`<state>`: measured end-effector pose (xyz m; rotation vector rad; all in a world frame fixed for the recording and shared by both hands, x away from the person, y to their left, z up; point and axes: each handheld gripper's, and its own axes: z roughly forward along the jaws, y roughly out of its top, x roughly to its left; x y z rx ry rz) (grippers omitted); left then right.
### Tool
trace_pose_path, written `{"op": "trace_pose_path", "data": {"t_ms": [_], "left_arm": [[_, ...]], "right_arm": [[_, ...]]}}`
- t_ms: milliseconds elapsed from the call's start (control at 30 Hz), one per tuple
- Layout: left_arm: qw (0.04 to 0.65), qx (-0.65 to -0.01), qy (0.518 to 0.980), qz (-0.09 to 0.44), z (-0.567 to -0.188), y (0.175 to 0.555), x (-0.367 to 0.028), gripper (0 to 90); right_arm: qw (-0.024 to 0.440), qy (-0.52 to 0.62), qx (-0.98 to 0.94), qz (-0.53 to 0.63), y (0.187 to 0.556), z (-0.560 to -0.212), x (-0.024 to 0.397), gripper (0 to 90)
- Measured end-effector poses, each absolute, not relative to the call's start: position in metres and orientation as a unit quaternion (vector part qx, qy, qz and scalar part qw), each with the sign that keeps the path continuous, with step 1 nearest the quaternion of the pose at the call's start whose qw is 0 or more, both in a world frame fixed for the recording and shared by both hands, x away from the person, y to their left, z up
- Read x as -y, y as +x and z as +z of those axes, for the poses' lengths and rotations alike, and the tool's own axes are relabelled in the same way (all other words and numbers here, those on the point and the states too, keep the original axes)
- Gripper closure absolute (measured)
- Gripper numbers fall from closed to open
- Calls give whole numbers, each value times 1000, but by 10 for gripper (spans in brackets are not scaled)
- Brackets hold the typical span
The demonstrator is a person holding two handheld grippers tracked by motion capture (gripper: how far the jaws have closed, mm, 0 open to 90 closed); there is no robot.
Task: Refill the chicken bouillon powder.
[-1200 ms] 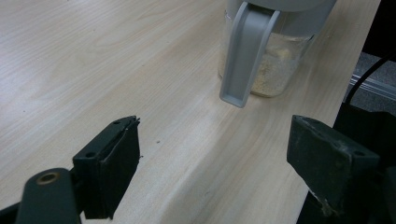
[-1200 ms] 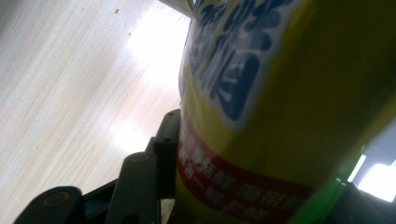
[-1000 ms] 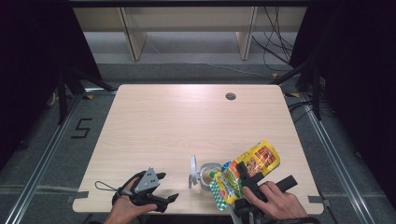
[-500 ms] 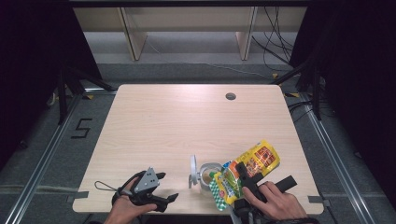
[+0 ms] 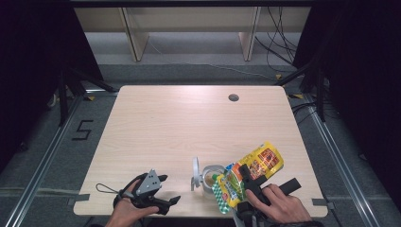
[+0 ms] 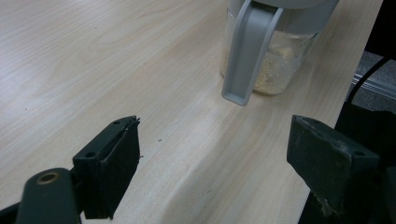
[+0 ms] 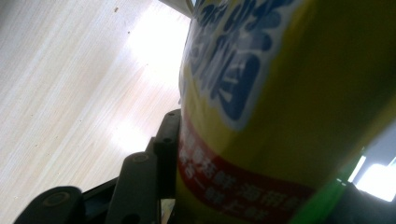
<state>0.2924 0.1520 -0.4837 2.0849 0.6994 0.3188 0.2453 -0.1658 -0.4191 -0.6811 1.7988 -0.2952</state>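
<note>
At the bench's (image 5: 189,123) near edge, toward five o'clock in the high view, the right hand (image 5: 279,205) lies knuckles-up with its forearm coming in from the bottom, and the right tongs (image 5: 246,176) point up and a little left, toward eleven o'clock. They are clamped on a yellow snack bag (image 5: 257,165) with a green end, which slants from seven o'clock up to one o'clock – in the right gripper view the bag (image 7: 280,102) presses against the left pad. Just beside the bag, at its nine o'clock, a clear jar (image 5: 210,177) with a grey flip lid standing up holds pale crumbs; whether bag and jar touch I cannot tell. Toward seven o'clock the left hand (image 5: 127,208) rests low on the bench, its left tongs (image 5: 172,201) aimed sideways toward three o'clock – at the jar (image 6: 271,51). Their jaws stand wide apart with nothing between them, well short of the jar.
</note>
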Motion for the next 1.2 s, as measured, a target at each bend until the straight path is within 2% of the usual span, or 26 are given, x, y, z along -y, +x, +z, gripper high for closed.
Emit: {"op": "trace_pose_path", "data": {"t_ms": [233, 333, 667, 833, 900, 1200], "left_arm": [[440, -280, 844, 127, -483, 293, -153, 168], [456, -287, 834, 120, -484, 291, -150, 168], [438, -279, 845, 128, -483, 293, -153, 168], [454, -287, 835, 120, -484, 291, -151, 168], [436, -276, 847, 129, -483, 293, -154, 168], [438, -276, 846, 130, -483, 293, -153, 168]], "right_arm": [[561, -290, -766, -123, 245, -420, 165, 587], [568, -292, -760, -122, 245, -420, 166, 587], [566, -293, -761, -121, 246, -421, 166, 592], [567, -292, -761, -122, 246, -421, 167, 593], [567, -292, -761, -122, 246, -421, 167, 593], [568, -293, -759, -123, 245, -419, 168, 593]]}}
